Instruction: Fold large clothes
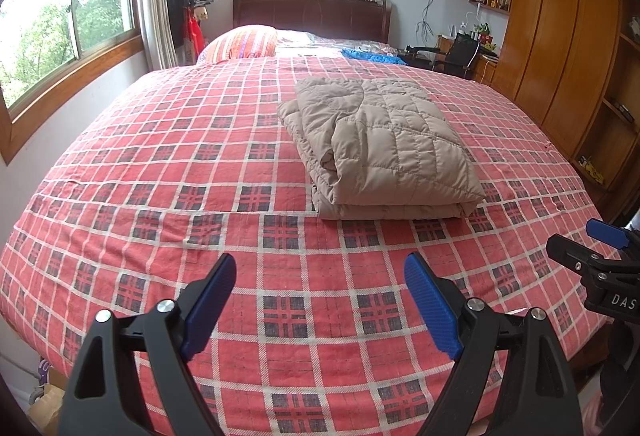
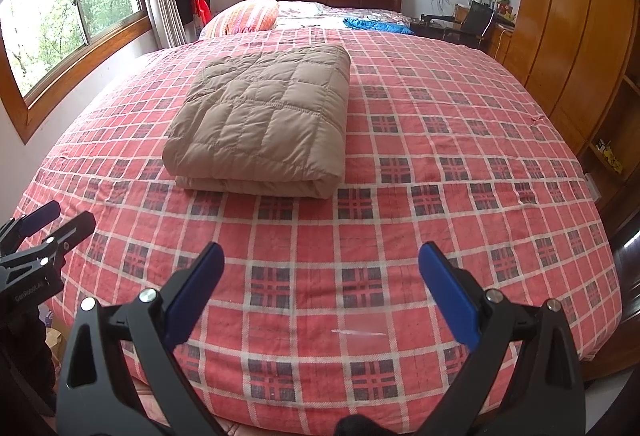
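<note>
While folded tan puffy jacket (image 1: 376, 143) is lying on plaid bedspread (image 1: 160, 163), left gripper (image 1: 320, 300) and right gripper (image 2: 320, 292) are hovering nearby (both spread wide, holding nothing).

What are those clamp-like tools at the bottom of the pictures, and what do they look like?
They are two hand-held grippers. The left gripper and the right gripper look alike: black plastic arms with triangular cut-outs, silver round bolts at the joints, and two flat fingers faced with ribbed blue pads. White lettering marks the bodies, only partly readable. No cables or sleeves show clearly.
</note>
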`<state>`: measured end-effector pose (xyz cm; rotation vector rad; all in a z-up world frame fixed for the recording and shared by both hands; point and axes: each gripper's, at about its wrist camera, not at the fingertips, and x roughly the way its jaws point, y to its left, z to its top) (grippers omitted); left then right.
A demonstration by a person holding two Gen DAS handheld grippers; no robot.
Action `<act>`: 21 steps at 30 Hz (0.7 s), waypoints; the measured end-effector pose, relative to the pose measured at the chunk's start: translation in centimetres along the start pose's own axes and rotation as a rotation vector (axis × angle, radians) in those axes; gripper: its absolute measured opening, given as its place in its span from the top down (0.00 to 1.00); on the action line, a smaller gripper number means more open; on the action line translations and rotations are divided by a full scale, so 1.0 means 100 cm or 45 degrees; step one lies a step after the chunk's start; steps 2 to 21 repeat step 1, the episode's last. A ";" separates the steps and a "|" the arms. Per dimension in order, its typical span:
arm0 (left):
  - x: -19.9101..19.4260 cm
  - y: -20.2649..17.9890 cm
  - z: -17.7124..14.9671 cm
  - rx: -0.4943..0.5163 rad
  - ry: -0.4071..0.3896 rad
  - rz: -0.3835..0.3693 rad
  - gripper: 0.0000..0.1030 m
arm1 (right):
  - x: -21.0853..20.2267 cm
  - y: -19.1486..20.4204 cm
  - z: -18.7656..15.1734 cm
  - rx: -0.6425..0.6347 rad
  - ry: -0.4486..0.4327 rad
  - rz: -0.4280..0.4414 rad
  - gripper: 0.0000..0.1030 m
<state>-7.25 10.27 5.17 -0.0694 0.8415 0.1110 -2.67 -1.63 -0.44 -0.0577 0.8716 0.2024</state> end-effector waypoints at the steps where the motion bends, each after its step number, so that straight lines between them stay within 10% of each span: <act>1: 0.000 0.000 0.000 0.000 0.001 0.000 0.16 | 0.000 -0.001 0.000 0.001 0.000 0.002 0.06; 21: 0.000 0.000 0.000 0.000 0.001 0.000 0.16 | 0.000 -0.001 0.000 0.001 0.000 0.002 0.06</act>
